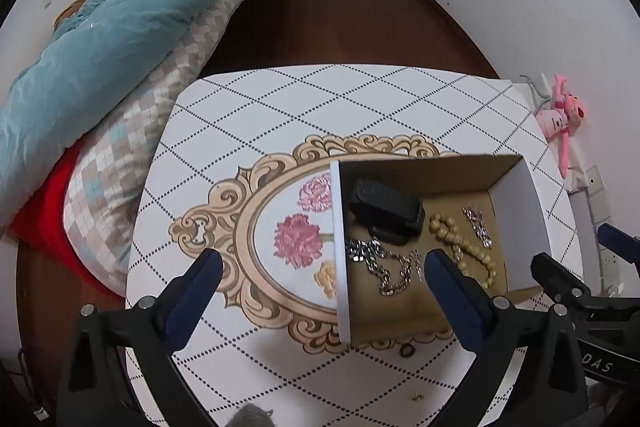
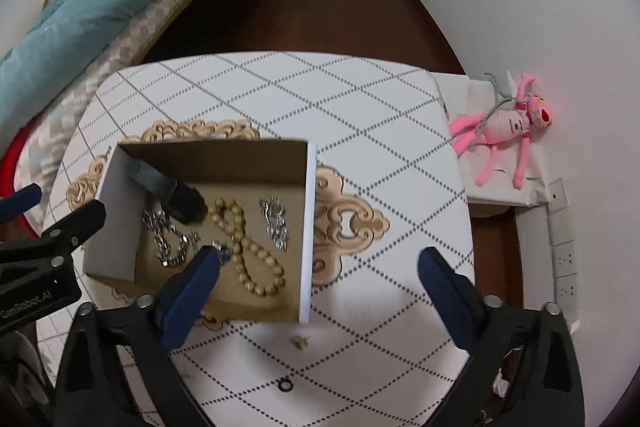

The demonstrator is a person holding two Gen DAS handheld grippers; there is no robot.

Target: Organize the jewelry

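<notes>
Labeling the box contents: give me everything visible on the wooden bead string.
The bead string is a closed loop of round, pale tan beads that look like wood, twisted into a loose figure eight. It lies flat on the brown floor of the open cardboard box, between the silver chain and the small silver piece. In the left wrist view it looks the same. Neither tool touches it.

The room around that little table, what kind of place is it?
Most likely a bedroom in a home. A bed with a teal quilt stands beside the table, a pink plush toy lies by the wall, and a cardboard box of jewelry sits on the table.
</notes>
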